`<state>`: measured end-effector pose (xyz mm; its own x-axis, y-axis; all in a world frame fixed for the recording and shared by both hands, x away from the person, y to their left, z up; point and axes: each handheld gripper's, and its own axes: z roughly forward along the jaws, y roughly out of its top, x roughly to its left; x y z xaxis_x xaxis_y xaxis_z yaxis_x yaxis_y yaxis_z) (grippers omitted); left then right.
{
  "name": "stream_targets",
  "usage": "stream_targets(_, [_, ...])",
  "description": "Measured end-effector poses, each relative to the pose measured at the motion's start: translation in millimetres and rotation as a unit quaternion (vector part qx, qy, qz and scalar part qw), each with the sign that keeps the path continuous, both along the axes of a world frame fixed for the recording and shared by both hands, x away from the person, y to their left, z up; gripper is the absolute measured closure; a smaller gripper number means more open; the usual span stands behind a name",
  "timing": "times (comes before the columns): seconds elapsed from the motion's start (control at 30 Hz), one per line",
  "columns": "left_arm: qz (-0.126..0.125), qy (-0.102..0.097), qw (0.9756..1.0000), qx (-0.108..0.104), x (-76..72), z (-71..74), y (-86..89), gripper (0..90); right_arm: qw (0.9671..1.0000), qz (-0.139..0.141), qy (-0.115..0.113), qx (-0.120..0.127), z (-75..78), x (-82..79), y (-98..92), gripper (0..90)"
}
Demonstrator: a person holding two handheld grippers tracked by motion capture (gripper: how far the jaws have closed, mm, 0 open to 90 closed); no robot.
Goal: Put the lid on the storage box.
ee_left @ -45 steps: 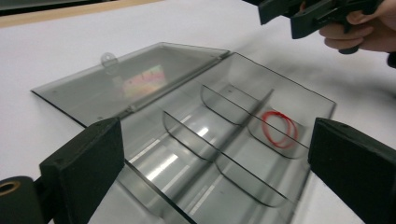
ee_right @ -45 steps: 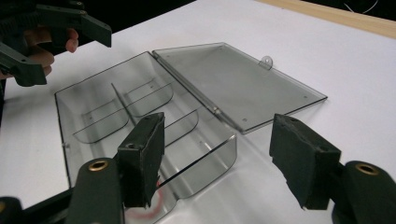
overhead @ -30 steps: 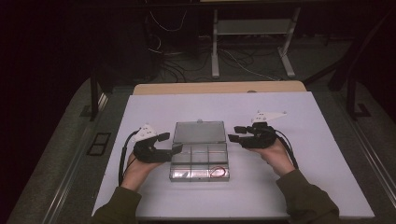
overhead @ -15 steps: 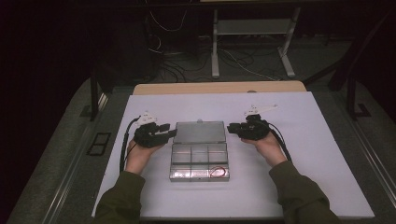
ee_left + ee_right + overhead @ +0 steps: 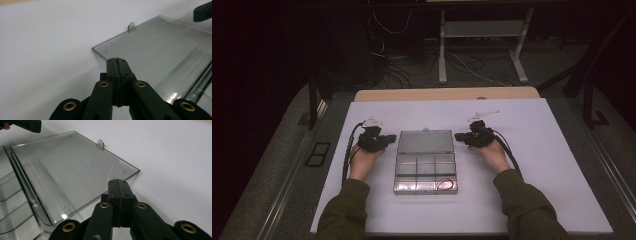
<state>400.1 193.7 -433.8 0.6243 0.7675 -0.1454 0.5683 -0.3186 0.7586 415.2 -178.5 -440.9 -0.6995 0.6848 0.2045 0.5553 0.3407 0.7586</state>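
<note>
High view: a clear compartment box [image 5: 426,172] is seen mid-table on the white table [image 5: 537,165], lid [image 5: 425,142] laid open flat on the far side; a red loop [image 5: 444,184] lies in the near right compartment. The left gripper [image 5: 384,141] is held just left of the lid, the right gripper [image 5: 460,136] just right of it.

Left gripper view: jaws are pressed together, empty, tip over the lid's corner [image 5: 100,50].

Right gripper view: jaws are pressed together, nothing pinched, beside the lid's edge [image 5: 130,176]. No readable writing is found.
</note>
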Motion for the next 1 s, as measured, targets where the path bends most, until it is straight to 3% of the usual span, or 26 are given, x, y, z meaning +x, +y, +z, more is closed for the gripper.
stream_targets(0.17, [0.001, 0.016, 0.9999, -0.001, 1.6, -5.2, 1.5, 88.5, 0.9999, 0.002, 0.01, -0.01, -5.4, -0.3, 5.2, 89.2])
stream_targets(0.37, [-0.005, 0.042, 0.999, 0.014, 2.6, -11.2, -1.6, 88.5, 0.9996, -0.002, 0.019, -0.021, -10.3, -0.9, 8.7, 89.2])
stream_targets(0.67, [-0.013, 0.047, 0.9985, 0.025, 2.6, -13.8, -9.2, 88.6, 0.9991, -0.001, 0.029, -0.03, -14.4, -0.2, 10.3, 89.3])
stream_targets(1.0, [-0.014, 0.054, 0.9984, 0.003, 4.0, -16.1, -9.6, 88.5, 0.9992, -0.002, 0.035, -0.022, -14.8, 1.1, 10.7, 89.3])
